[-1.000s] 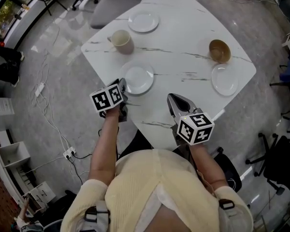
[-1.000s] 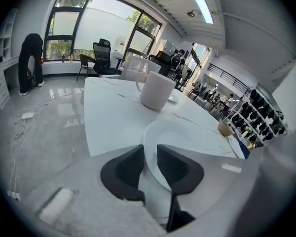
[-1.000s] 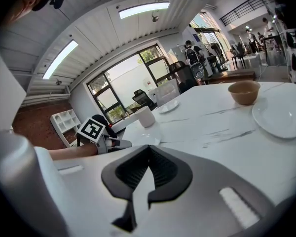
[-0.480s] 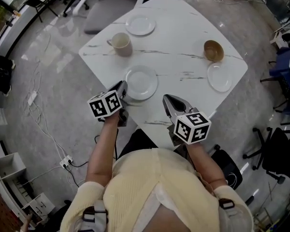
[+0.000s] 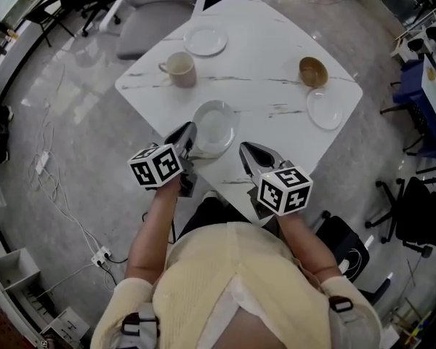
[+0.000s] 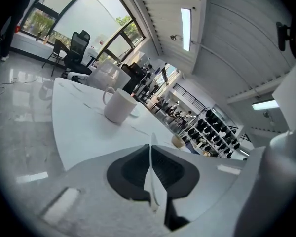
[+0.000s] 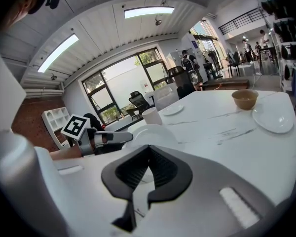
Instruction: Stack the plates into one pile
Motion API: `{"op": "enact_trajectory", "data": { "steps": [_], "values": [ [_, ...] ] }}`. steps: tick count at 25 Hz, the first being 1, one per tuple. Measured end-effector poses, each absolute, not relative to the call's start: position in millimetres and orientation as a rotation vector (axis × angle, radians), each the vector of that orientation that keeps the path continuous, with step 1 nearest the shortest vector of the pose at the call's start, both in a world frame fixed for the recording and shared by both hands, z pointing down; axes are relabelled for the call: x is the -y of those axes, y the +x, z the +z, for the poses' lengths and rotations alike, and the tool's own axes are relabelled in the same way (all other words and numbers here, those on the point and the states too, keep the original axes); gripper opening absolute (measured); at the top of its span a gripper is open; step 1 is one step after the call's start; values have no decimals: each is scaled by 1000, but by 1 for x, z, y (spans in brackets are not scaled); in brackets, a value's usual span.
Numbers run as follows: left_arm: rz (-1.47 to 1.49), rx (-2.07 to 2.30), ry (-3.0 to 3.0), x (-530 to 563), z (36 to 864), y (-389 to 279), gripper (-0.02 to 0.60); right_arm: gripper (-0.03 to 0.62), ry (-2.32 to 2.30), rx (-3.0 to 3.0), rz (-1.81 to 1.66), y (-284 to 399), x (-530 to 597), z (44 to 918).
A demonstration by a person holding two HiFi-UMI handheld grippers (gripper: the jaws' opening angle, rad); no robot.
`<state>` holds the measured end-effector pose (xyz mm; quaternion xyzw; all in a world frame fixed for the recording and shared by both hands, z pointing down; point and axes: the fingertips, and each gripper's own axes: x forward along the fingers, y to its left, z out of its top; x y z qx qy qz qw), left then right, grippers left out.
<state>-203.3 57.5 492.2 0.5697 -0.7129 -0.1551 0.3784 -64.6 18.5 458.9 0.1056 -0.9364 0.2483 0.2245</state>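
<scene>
Three white plates are on the white marble table (image 5: pixel 276 49). One plate (image 5: pixel 205 41) lies at the far side and one (image 5: pixel 325 109) at the right. The near plate (image 5: pixel 215 126) is tilted up off the table, its rim held by my left gripper (image 5: pixel 189 134), whose jaws are closing on it. In the left gripper view the rim (image 6: pixel 153 181) shows as a thin white edge between the pads. My right gripper (image 5: pixel 245 152) is shut and empty, just right of that plate. The right gripper view shows the lifted plate (image 7: pixel 155 134) ahead of the shut jaws.
A cream mug (image 5: pixel 180 69) stands beyond the held plate at the left. A brown bowl (image 5: pixel 313 71) sits by the right plate. A grey chair (image 5: pixel 152 13) stands at the table's far side. The table's near corner lies between my grippers.
My left gripper has closed on the near plate's rim and raised it, so the plate now tilts off the table. The right gripper has drifted slightly toward the plate.
</scene>
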Motion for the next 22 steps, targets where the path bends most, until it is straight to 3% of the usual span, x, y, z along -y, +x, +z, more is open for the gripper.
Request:
{"op": "enact_trajectory", "data": {
  "steps": [12,22],
  "values": [
    [-479,1755,1690,-55,443,-207,9,2,433,2571,639,-69,-42,455],
    [-486,1657,1811,-4,428,-167,9,2,678,2562,641,-18,-1,448]
  ]
}}
